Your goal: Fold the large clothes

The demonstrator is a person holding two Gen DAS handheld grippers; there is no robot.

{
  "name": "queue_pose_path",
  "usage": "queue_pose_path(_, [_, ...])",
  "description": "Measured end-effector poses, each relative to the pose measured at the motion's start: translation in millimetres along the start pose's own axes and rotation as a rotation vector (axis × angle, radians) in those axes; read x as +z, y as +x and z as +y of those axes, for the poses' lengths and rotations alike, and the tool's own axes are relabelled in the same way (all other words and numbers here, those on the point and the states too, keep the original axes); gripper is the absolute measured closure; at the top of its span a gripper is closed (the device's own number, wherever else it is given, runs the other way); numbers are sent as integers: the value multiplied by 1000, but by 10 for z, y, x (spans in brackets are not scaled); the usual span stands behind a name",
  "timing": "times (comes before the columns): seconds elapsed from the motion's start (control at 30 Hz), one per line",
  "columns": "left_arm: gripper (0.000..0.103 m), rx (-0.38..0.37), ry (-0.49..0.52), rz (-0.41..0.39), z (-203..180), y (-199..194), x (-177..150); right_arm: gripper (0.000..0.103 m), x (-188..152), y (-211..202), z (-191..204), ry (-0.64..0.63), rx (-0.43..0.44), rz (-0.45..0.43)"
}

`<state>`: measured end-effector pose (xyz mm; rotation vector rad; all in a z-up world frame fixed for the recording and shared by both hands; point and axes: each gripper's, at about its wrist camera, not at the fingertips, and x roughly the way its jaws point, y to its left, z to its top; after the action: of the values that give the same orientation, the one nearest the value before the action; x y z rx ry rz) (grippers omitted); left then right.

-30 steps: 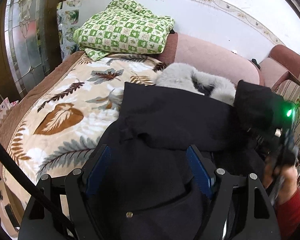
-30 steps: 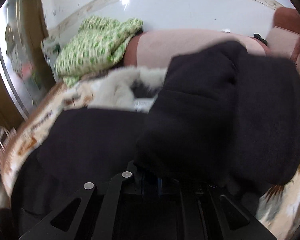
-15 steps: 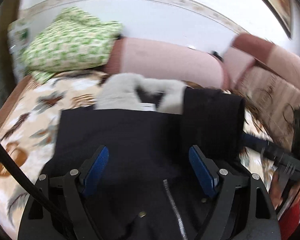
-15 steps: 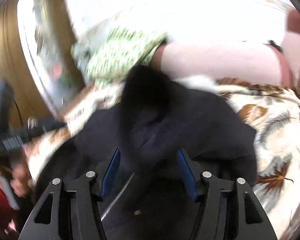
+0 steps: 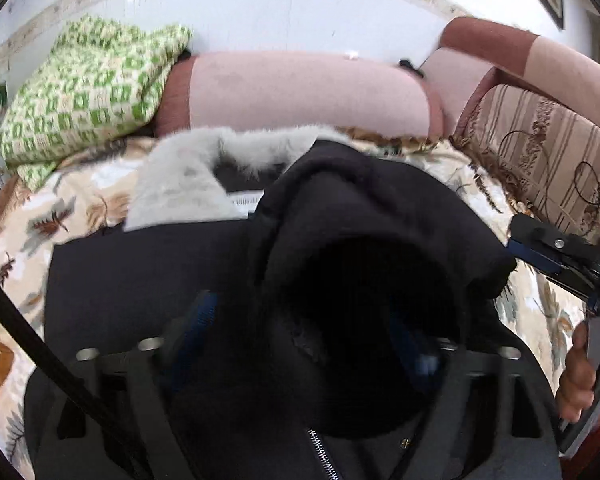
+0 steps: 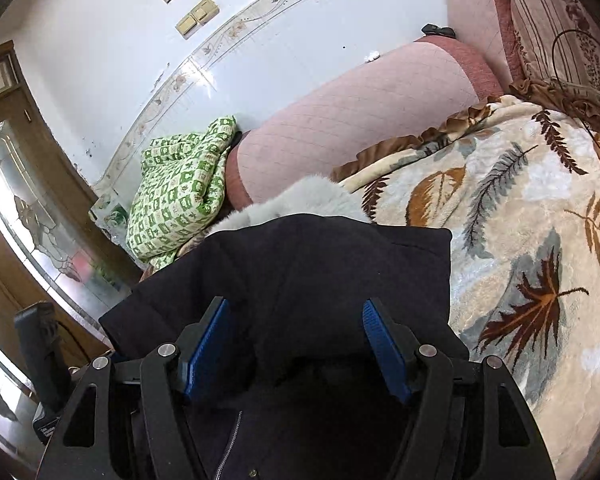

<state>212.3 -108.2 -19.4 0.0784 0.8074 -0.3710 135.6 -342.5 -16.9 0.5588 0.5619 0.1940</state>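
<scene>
A black coat with a grey fur collar lies on the leaf-print blanket. Its folded sleeve bulges up over my left gripper, whose jaws stand wide apart with the blue pads partly hidden by the cloth. In the right wrist view the coat and fur collar lie under my right gripper, which is open and empty above the cloth. The right gripper also shows at the right edge of the left wrist view.
A green checked quilt sits folded at the back left against the pink sofa back. A patterned cushion is at the right. A wooden door with glass stands left of the bed.
The right gripper let go of the sleeve and drew back; it now hovers open. The sleeve has come over onto the coat's middle and now covers the left gripper's fingers.
</scene>
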Motion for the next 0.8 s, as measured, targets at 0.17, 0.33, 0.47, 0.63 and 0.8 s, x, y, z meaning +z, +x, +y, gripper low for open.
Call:
queue_pose_path(0.17, [98,71,-39,26,187,1,26,30,-9,112,51,-26,-39,-6])
queue_pose_path(0.33, [98,103,-156,-63,778,-475,168,30,-11,66,59,-26,-50,-25])
queue_pose_path(0.47, [98,96,-235,-73,1305,-719,230,30,3,72,49,-2,-39,-31])
queue_pose_path(0.63, [98,17,-370,34,1845,-449,137,30,-71,245,152,-31,-62,7])
queue_pose_path(0.8, [97,-29,-521,102,2200,-40,-119,30,-161,471,222,-86,-111,53])
